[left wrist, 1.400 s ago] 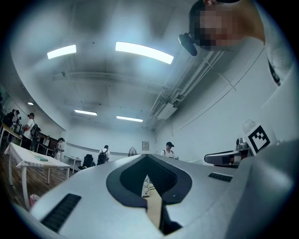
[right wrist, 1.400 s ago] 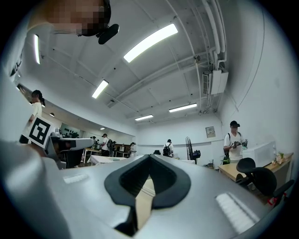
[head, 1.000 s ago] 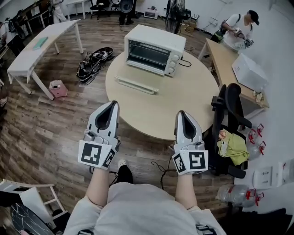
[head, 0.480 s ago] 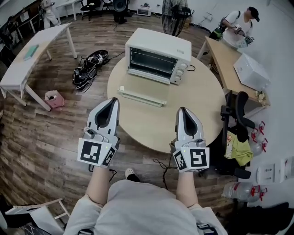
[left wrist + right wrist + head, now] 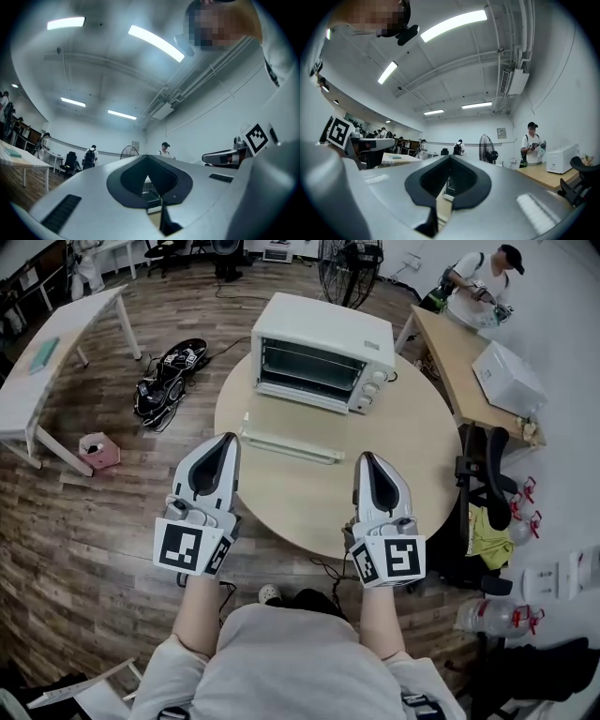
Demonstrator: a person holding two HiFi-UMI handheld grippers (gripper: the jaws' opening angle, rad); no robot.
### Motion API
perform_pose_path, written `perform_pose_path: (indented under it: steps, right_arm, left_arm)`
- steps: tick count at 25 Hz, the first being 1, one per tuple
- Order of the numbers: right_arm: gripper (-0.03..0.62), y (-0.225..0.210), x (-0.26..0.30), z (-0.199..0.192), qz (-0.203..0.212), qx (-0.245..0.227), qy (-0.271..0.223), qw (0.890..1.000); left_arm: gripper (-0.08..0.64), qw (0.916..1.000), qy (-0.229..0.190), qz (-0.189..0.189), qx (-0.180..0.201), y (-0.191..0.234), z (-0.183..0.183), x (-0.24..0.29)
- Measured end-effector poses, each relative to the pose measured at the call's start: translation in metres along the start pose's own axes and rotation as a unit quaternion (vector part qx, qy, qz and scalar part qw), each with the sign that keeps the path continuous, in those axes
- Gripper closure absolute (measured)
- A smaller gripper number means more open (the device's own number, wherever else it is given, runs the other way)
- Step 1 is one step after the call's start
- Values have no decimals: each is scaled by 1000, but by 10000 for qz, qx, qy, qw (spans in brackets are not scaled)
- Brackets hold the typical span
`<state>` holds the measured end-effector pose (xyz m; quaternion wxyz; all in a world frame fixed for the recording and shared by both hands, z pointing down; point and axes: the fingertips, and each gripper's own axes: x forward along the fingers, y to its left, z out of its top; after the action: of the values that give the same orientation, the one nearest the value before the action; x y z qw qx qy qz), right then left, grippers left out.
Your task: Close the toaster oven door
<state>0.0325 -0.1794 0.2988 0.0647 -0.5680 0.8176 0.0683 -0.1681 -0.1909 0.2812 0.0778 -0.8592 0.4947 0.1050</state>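
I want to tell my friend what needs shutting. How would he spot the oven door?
Find the big round wooden table with a white toaster oven on its far side. The door is the flat see-through flap folded down in front of the oven's dark opening; nothing else there has that long white handle bar.

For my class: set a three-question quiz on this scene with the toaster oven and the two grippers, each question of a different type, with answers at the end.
1. True or false: the toaster oven door is shut.
2. The oven stands on: A. the round table; B. a white rectangular table; C. the floor.
3. Fill in: the left gripper and right gripper each hold ____.
Key: 1 false, it lies open; 2 A; 3 nothing, jaws together.
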Motion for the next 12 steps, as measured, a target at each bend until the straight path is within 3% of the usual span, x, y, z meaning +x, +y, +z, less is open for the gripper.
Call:
perform_pose_path:
  steps: [12]
  right_arm:
    - [580,-15,33,-17,-19,-71,217,9997]
  left_arm:
    - [554,9997,61,85,-210,21,-24,24]
